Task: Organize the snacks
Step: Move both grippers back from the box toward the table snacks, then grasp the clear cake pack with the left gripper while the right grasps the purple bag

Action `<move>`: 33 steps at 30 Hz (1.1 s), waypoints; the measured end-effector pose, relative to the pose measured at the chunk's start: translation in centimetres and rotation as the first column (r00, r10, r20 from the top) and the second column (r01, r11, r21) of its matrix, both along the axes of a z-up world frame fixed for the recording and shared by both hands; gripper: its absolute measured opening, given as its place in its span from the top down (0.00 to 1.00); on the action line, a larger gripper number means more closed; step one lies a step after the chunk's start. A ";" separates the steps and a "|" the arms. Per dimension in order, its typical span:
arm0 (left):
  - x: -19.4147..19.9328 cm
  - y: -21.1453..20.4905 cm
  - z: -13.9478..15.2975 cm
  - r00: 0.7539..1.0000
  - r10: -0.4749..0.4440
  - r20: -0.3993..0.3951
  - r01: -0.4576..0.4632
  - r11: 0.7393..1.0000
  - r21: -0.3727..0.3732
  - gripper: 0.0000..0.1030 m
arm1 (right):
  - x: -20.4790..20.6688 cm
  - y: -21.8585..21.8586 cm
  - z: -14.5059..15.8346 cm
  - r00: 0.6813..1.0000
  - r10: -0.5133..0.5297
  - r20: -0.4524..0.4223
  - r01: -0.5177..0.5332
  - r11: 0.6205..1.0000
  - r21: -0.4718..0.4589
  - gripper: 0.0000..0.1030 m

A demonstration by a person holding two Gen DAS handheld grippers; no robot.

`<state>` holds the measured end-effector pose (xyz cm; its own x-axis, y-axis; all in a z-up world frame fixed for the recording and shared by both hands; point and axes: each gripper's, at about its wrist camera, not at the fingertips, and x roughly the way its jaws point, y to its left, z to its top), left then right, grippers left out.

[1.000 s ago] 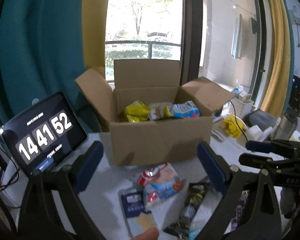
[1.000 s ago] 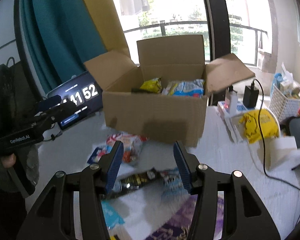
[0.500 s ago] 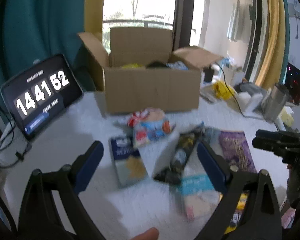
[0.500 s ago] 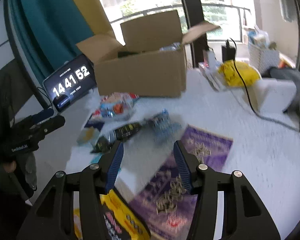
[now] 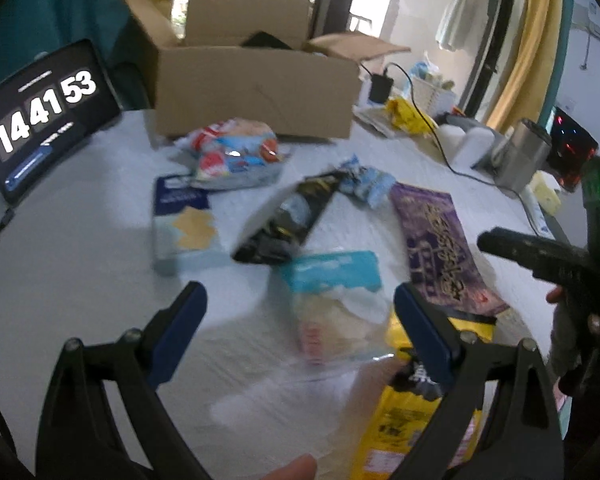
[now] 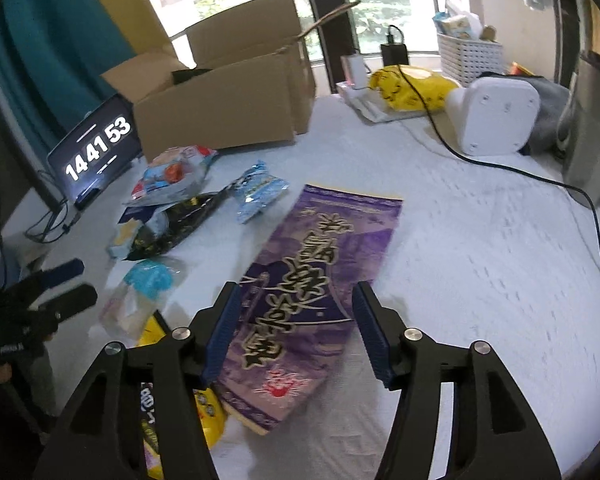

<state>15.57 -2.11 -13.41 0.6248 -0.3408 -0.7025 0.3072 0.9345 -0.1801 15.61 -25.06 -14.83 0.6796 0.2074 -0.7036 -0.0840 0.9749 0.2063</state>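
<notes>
An open cardboard box (image 5: pixel 256 92) (image 6: pixel 220 108) stands at the back of the white table. Several snack packs lie in front of it: a purple bag (image 6: pixel 312 276) (image 5: pixel 440 248), a black pack (image 5: pixel 288 220) (image 6: pixel 176 220), a clear pack with a blue label (image 5: pixel 336 304) (image 6: pixel 140 300), a red-and-blue bag (image 5: pixel 232 156) (image 6: pixel 172 172), a small blue pack (image 6: pixel 260 192), a navy box (image 5: pixel 184 220) and a yellow bag (image 5: pixel 412 412). My left gripper (image 5: pixel 300 320) is open over the clear pack. My right gripper (image 6: pixel 296 320) is open, straddling the purple bag's near end.
A tablet clock (image 5: pixel 40 116) leans at the left. A black cable (image 6: pixel 500 164), a white appliance (image 6: pixel 496 116), a white basket (image 6: pixel 468 60), a yellow bag (image 6: pixel 412 88) and a steel cup (image 5: pixel 520 156) sit at the right.
Both grippers have pulled back from the box and tilted down over the loose snacks. The right gripper now sits over the purple bag, the left over the clear pack.
</notes>
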 end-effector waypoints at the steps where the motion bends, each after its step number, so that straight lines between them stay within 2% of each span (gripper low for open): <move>1: 0.1 -0.5 -0.2 1.000 -0.011 -0.008 0.011 1.000 0.004 0.07 | 0.0 -0.3 -0.1 1.000 -0.004 0.001 0.004 1.000 0.002 0.39; 14: 3.8 -3.8 -4.0 0.986 -0.022 -0.166 0.036 0.996 0.078 0.07 | 2.8 -3.1 -2.9 0.998 -0.024 -0.061 0.028 0.997 0.072 0.38; 17: 3.9 -4.1 -4.1 0.988 -0.031 -0.149 0.046 0.994 0.099 0.07 | 3.8 -3.1 -3.1 0.998 -0.015 -0.066 0.020 0.997 0.074 0.37; 20: 4.0 -4.1 -4.0 0.990 -0.037 -0.137 0.051 0.994 0.096 0.09 | 4.7 -2.2 -3.1 0.998 0.004 -0.065 0.000 0.997 0.073 0.31; 21: 3.9 -4.1 -4.0 0.991 -0.037 -0.128 0.051 0.993 0.103 0.17 | 5.0 -1.7 -3.1 0.998 0.002 -0.062 0.002 0.998 0.059 0.28; 24: 3.5 -4.2 -3.8 0.993 -0.051 -0.102 0.062 0.992 0.107 0.30 | 5.6 -0.2 -3.3 0.998 0.003 -0.056 -0.002 1.000 0.020 0.19; 26: 3.6 -4.2 -3.8 0.994 -0.055 -0.096 0.065 0.992 0.104 0.33 | 6.1 0.8 -3.5 0.999 0.012 -0.053 -0.013 1.000 -0.015 0.14; 27: 3.6 -4.2 -3.8 0.994 -0.058 -0.093 0.067 0.993 0.098 0.39 | 6.2 1.4 -3.6 0.998 0.016 -0.056 -0.019 0.999 -0.051 0.13; 28: 3.6 -4.1 -3.8 0.994 -0.060 -0.091 0.068 0.994 0.088 0.41 | 6.5 2.1 -3.7 0.998 0.020 -0.064 -0.027 0.995 -0.099 0.12; 31: 3.6 -3.8 -3.7 0.993 -0.067 -0.092 0.073 0.995 0.062 0.41 | 6.6 3.3 -4.0 0.997 0.028 -0.074 -0.041 0.982 -0.185 0.14; 33: 3.4 -3.6 -3.6 0.992 -0.081 -0.096 0.084 0.996 0.033 0.42 | 6.4 3.3 -3.8 0.998 0.043 -0.055 -0.052 0.984 -0.170 0.36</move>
